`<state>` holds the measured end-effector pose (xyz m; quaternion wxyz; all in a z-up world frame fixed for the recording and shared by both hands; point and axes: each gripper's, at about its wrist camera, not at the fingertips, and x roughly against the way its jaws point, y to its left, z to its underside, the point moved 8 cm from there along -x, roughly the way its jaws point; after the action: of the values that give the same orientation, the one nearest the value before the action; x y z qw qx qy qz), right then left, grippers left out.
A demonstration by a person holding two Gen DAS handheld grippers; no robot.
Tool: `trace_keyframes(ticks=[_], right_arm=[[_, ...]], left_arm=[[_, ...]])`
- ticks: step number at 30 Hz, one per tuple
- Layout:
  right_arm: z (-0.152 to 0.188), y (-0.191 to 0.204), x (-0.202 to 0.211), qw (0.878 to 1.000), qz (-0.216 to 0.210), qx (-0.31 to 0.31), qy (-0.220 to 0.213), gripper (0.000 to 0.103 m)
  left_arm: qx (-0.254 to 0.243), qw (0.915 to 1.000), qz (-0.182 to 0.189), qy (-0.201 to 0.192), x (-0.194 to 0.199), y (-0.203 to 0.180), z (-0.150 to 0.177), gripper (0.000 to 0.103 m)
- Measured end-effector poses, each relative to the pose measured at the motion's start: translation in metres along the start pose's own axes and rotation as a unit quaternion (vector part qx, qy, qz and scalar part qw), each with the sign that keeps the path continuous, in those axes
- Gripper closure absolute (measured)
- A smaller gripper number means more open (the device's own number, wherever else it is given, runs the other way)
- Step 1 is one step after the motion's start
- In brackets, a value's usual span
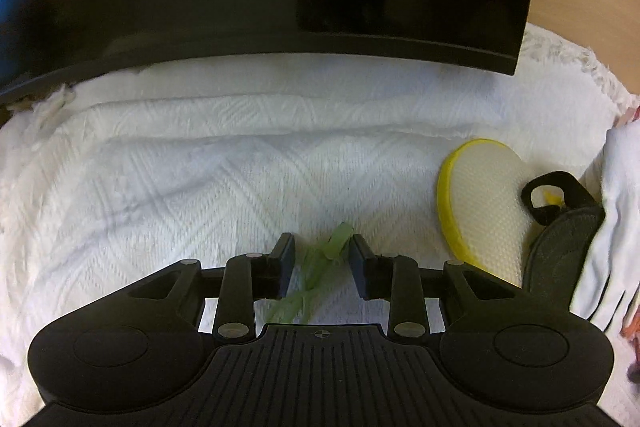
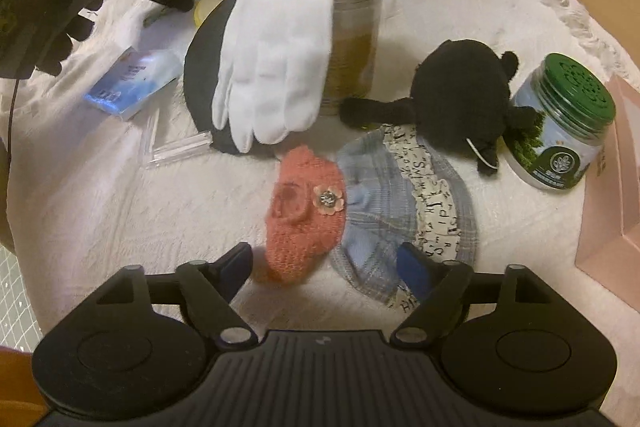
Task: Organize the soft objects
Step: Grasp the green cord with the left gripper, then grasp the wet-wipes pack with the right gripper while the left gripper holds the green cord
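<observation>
My left gripper (image 1: 322, 263) hangs half open around a green strand (image 1: 316, 267); my right gripper (image 2: 326, 267), wide open and empty, hovers over the pink knitted hat (image 2: 306, 215), still unsorted mid-cloth (image 2: 120, 211).

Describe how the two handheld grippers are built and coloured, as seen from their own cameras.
The left gripper and the right gripper look alike: matte black plastic, a ribbed centre plate, round housings either side, silver pivot pins on linkage arms, and dark blue pads on the fingers. No cables or sleeves show.

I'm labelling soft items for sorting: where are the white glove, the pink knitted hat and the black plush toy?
white glove (image 2: 280, 39): right wrist view, on its palm.
pink knitted hat (image 2: 304, 227): right wrist view, on its knitted crown.
black plush toy (image 2: 460, 95): right wrist view, on its round body.
</observation>
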<state>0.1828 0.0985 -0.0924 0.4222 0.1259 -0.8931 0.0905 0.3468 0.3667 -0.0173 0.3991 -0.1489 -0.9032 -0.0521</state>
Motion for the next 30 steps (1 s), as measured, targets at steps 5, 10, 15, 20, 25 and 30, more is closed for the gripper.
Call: trace_keyframes(ticks=[5,10,15,20,25,30], right_arm=[[0.002,0.005,-0.004,1.000,0.001,0.009,-0.002,0.007],[0.003,0.008,-0.006,1.000,-0.002,0.004,-0.004,0.000],[-0.001,0.009,-0.010,1.000,0.008,0.001,0.008,0.000],[-0.011,0.014,-0.009,0.999,0.003,0.036,0.012,0.004],[-0.044,0.047,0.015,0.991,-0.053,0.110,-0.046,0.006],[-0.086,0.115,0.026,0.961,-0.118,0.235,-0.088,0.006]], left_arm=[[0.018,0.9998,-0.010,-0.003,0.000,-0.003,0.001,0.069],[0.039,0.9988,-0.021,-0.023,-0.002,-0.001,0.002,0.077],[0.079,0.9956,-0.034,-0.039,0.010,0.001,0.007,0.078],[0.116,0.9911,-0.023,-0.060,0.039,0.003,0.018,0.078],[0.176,0.9811,-0.029,-0.074,0.079,0.019,0.034,0.078],[0.221,0.9699,-0.047,-0.092,0.120,0.034,0.060,0.078]])
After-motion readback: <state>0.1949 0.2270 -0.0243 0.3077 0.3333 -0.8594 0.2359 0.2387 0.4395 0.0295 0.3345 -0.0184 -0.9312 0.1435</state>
